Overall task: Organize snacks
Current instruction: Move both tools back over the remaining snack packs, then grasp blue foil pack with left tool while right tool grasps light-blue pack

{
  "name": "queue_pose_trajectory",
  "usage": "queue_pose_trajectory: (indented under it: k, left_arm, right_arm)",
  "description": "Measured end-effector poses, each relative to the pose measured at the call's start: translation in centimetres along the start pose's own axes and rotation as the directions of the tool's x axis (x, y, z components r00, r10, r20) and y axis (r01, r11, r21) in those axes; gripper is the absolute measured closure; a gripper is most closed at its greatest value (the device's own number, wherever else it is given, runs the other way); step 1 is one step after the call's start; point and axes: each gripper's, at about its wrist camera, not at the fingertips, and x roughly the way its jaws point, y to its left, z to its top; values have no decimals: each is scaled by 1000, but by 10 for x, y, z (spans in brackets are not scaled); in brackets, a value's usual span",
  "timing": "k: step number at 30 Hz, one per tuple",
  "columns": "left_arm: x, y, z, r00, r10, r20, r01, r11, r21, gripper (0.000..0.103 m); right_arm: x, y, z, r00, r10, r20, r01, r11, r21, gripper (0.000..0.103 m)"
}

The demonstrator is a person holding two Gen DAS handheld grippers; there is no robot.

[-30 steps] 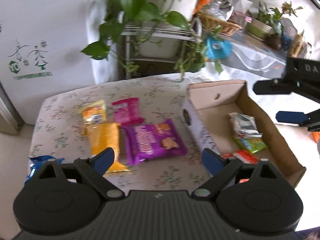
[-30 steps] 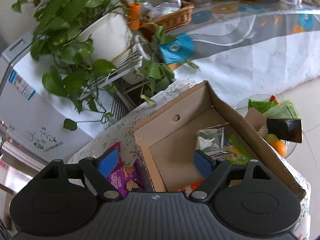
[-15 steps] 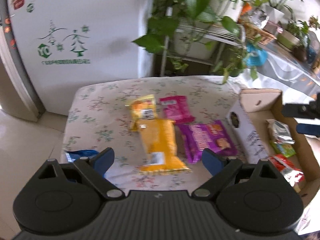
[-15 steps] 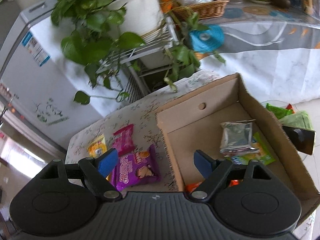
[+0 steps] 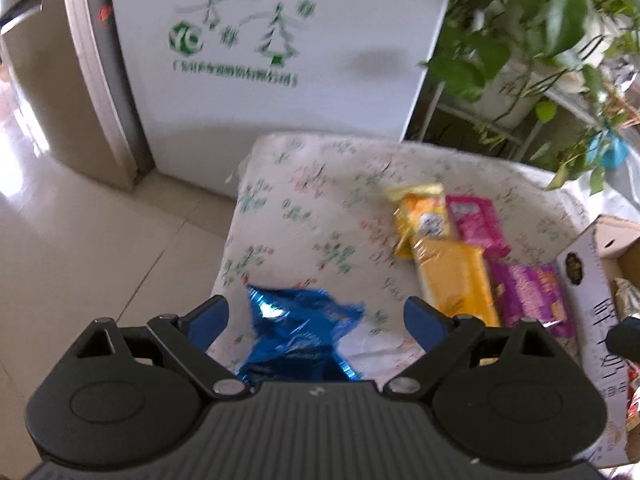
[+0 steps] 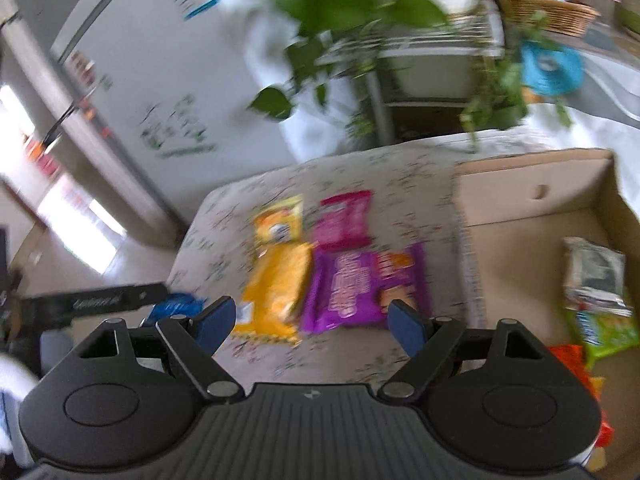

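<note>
Left gripper (image 5: 316,314): jaws are spread wide, nothing clamped. A crinkled blue foil packet (image 5: 298,334) is seen at lower centre of the left wrist view, lying on the counter (image 5: 320,208) between the two blue pads, closer to the left one; no pad contact can be made out. The counter is covered with a floral cloth.

Right gripper (image 6: 310,318): jaws are released too, nothing between the pads. Below the gap, at frame centre, a long yellow packet (image 6: 276,292) and a purple biscuit packet (image 6: 360,284) are seen side by side, edges touching or just overlapping. Above them a small yellow packet (image 6: 280,224) and a pink packet (image 6: 346,220) are laid, also side by side. The view is motion-blurred, so print on the packets can't be read.

The cardboard box (image 6: 532,200) is placed at the right of the right wrist view, open top, on the counter just beside the purple packet. Inside it, at the right edge, a silver-grey packet (image 6: 596,276) is seen, with a green packet (image 6: 604,332) below it and an orange-red one (image 6: 572,360) lower still.

In the right wrist view the other gripper's black arm is visible at middle left, with the blue packet partly hidden behind it.

A white fridge (image 5: 280,40) with a green tree logo is seen at the upper centre of the left wrist view, potted plants (image 5: 540,32) at upper right.
</note>
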Motion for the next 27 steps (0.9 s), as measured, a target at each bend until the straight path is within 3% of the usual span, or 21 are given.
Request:
queue_pose_trajectory:
  k: [3,9,18,22,27]
  left_arm:
    - [8,9,-2,1000,14,-19,-15,999,-31,9]
    - [18,10,-6,997,-27,-68,25,999,-24,9]
    - [37,-4,-6,991,-41,-128,46,998,34,9]
    - [46,-1,-9,987,-19,-159,27,999,45,9]
    - [58,5,-16,977,5,-211,8,998,57,9]
  right_arm:
    - [10,16,-6,999,43,-34,-45,996,-78,15]
    - [30,50,-26,987,112,-112,-137,960,-245,15]
    - [61,93,-66,958,157,-239,-256,842,-476,15]
    - [73,108,-81,955,141,-261,-269,783,-561,15]
    - [84,116,-87,959,133,-252,-265,744,-614,15]
